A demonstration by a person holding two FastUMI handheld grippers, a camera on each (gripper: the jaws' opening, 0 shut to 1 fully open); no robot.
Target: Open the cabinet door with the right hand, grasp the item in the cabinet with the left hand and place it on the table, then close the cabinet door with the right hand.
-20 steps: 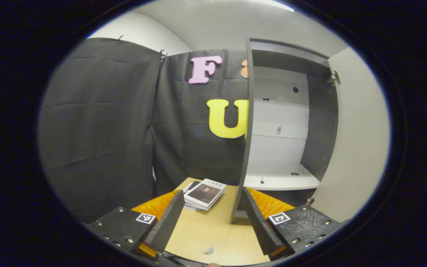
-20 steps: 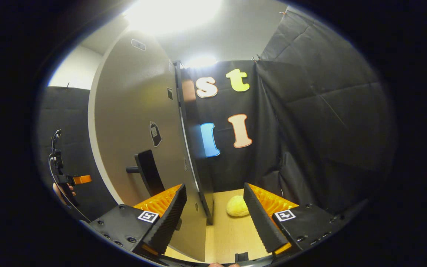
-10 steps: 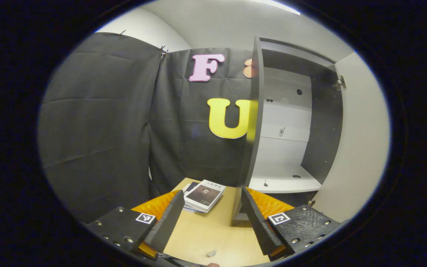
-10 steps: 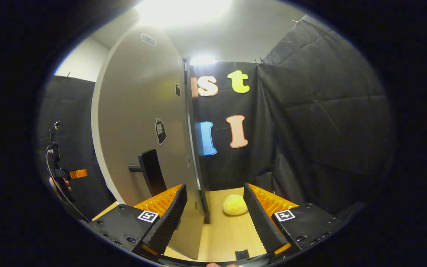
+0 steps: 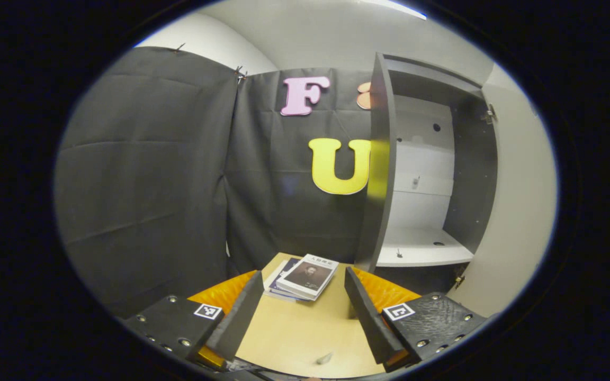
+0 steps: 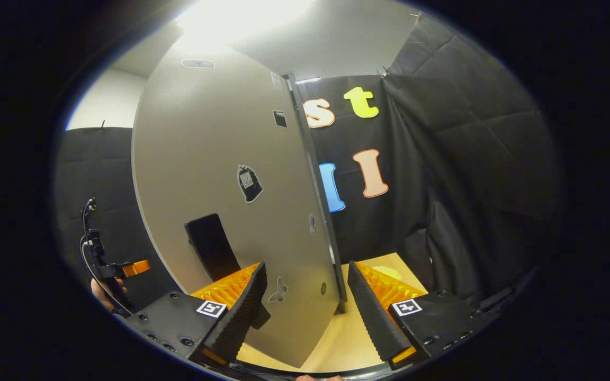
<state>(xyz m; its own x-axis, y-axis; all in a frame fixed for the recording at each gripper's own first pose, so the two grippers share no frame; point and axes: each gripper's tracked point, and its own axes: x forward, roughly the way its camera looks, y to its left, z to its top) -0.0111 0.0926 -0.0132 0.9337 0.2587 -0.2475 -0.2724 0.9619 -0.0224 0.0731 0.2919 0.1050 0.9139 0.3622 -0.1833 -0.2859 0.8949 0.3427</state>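
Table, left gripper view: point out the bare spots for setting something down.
Bare table lies between the open left tongs, in front of the books. The cabinet shelf looks bare too. Crowded: the far table edge, where the books lie beside the cabinet's side panel.

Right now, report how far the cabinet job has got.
Done: the books lie on the table, and the shelf looks bare. In hand: the right gripper, open, straddles the door edge, apparently to close it. The left gripper hangs open, holding nothing. Left: shutting the door.

Yellow lump (image 6: 387, 272) lying on the tabletop (image 6: 347, 330).
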